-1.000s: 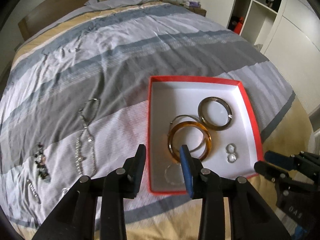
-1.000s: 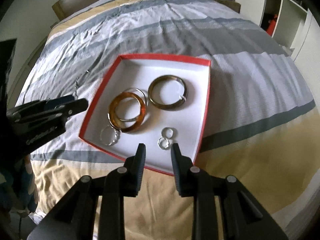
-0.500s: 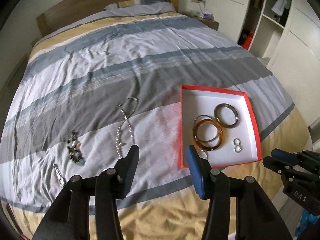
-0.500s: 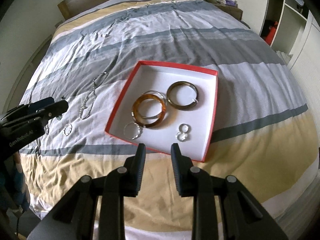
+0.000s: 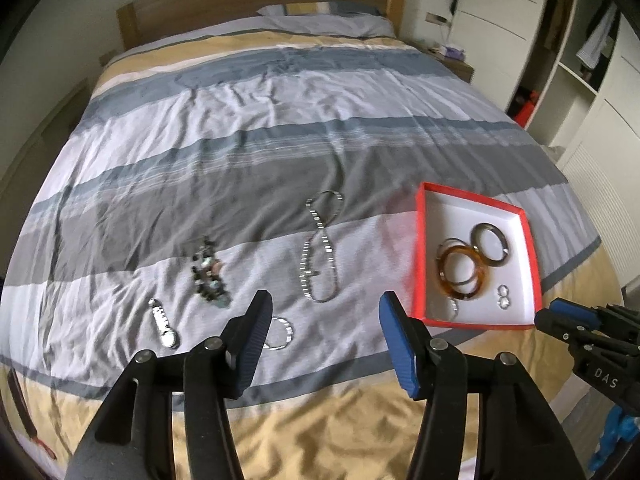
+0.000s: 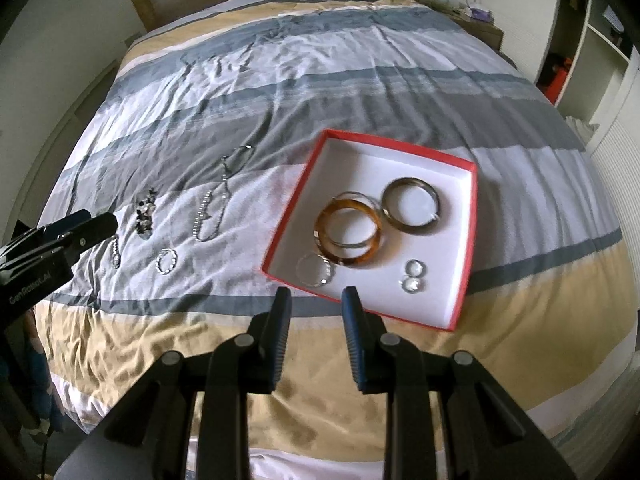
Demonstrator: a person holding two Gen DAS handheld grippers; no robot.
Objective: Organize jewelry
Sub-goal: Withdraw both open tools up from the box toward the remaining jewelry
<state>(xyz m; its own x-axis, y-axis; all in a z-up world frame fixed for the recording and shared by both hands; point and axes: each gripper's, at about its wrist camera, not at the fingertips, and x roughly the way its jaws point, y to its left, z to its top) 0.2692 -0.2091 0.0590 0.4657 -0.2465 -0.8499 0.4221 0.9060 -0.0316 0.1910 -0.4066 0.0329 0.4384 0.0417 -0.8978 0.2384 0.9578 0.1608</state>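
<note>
A red box (image 6: 471, 240) with a white inside lies on the striped bedspread. In it are an amber bangle (image 6: 362, 258), a dark bangle (image 6: 412, 230), a thin bracelet (image 6: 326, 278) and two small rings (image 6: 414, 268). Left of the box, on the cover, lie a long silver necklace (image 5: 305, 264), a dark beaded piece (image 5: 208, 276), a silver link piece (image 5: 162, 322) and a small silver bracelet (image 5: 289, 332). My left gripper (image 5: 326, 312) hangs above this loose jewelry, its jaws opening and empty. My right gripper (image 6: 316, 300) hovers over the box's near edge, narrowly open and empty.
The bed's near edge runs just below both grippers. A wooden headboard (image 5: 256, 4) and pillow (image 5: 320, 20) are at the far end. A nightstand (image 5: 452, 60) and white wardrobe shelves (image 5: 580, 60) stand to the right.
My left gripper has left the box, moving left and up, and its jaws have widened. The loose jewelry came into its view. My right gripper pulled back and rose, its gap unchanged.
</note>
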